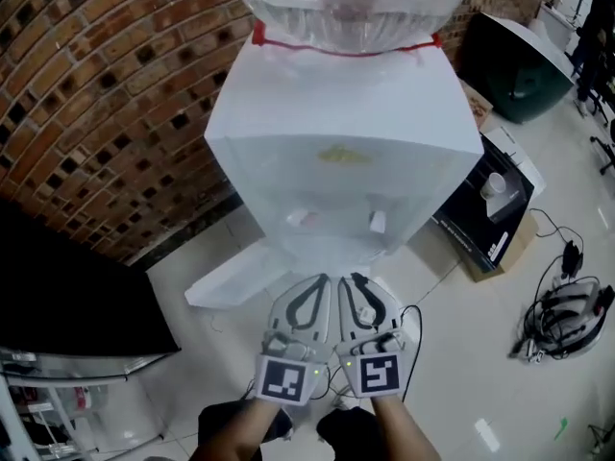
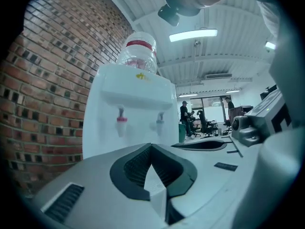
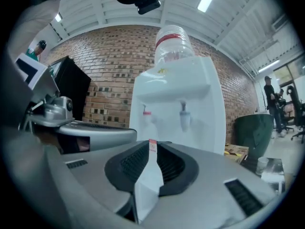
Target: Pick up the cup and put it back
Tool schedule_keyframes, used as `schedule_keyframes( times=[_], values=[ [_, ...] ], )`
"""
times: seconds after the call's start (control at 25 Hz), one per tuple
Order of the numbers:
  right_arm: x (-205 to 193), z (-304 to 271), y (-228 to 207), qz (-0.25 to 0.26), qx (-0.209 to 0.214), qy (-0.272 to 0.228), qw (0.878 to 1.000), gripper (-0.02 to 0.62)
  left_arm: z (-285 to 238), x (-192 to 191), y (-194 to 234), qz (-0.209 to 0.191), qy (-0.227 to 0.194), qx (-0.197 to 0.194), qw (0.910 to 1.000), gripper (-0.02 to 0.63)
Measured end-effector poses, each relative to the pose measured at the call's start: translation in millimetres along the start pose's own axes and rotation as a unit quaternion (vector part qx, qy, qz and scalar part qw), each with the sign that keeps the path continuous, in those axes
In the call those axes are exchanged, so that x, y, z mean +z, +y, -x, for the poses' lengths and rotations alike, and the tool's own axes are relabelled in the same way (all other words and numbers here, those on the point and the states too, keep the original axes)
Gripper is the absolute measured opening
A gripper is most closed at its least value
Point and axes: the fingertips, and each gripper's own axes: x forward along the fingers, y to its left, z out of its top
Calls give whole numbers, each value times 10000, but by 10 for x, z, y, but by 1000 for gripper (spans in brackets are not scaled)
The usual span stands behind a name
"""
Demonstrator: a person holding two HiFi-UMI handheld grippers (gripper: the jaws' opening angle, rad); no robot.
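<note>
Both tongs closed, nothing clearly held. Left gripper (image 1: 317,286) and right gripper (image 1: 354,286) sit side by side, low in front of the white plastic water dispenser (image 1: 341,161), pointing at it. Left gripper view: tips meet (image 2: 151,149). Right gripper view: tips meet too (image 3: 152,144), with a white sliver carrying a red tag at the seam. It looks like part of the tongs, but I can't rule out thin paper.

Only cup I can find is a small pale cup (image 1: 494,186), standing upright on a flat black box (image 1: 480,224) to the right of the dispenser, well apart from both tongs. It also shows at the right edge of the right gripper view (image 3: 262,165). Can't tell if it's empty.

Risks, as I judge them:
- Tongs have to open before the reach, or the closed tips will just knock the cup over.
- Cup looks light and thin, so a hard squeeze crushes it and an off-centre one tips it off the box.
- White door flap (image 1: 231,277) hangs open at the dispenser's base and is easy to clip.
- Loose black cables and a headset (image 1: 567,315) lie on the floor right of the dispenser, a snag or trip hazard.

No real surface here. Everything stands on a pale tiled floor (image 1: 461,353). Red brick wall (image 1: 96,94) behind and left of the dispenser, clear bottle with a red ring (image 1: 346,8) on top, dark green bin (image 1: 519,70) behind on the right. People sit at desks far behind, under strip lights.
</note>
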Motion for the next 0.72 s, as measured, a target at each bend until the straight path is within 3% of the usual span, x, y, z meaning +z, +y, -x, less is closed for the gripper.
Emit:
schedule_keyframes(
  times=[0.24, 0.32, 0.56, 0.64, 0.72],
  values=[
    [-1033, -243, -10, -47, 185, 81, 9998, 55, -20, -946, -13, 79, -142, -5, 9999, -3],
    [-1362, -336, 6, 37, 319, 181, 9993, 114, -23, -1238, 7, 122, -162, 9, 9998, -3],
    [-2089, -649, 35, 203, 315, 87, 9993, 129, -39, -2009, 196, 169, -141, 132, 9997, -3],
    [-2361, -742, 2, 126, 261, 97, 9995, 211, -38, -2246, 245, 116, -121, 189, 9997, -3],
    [-2650, -862, -33, 101, 210, 113, 9997, 213, -30, -2466, 293, 52, -61, 213, 9997, -3]
  ],
)
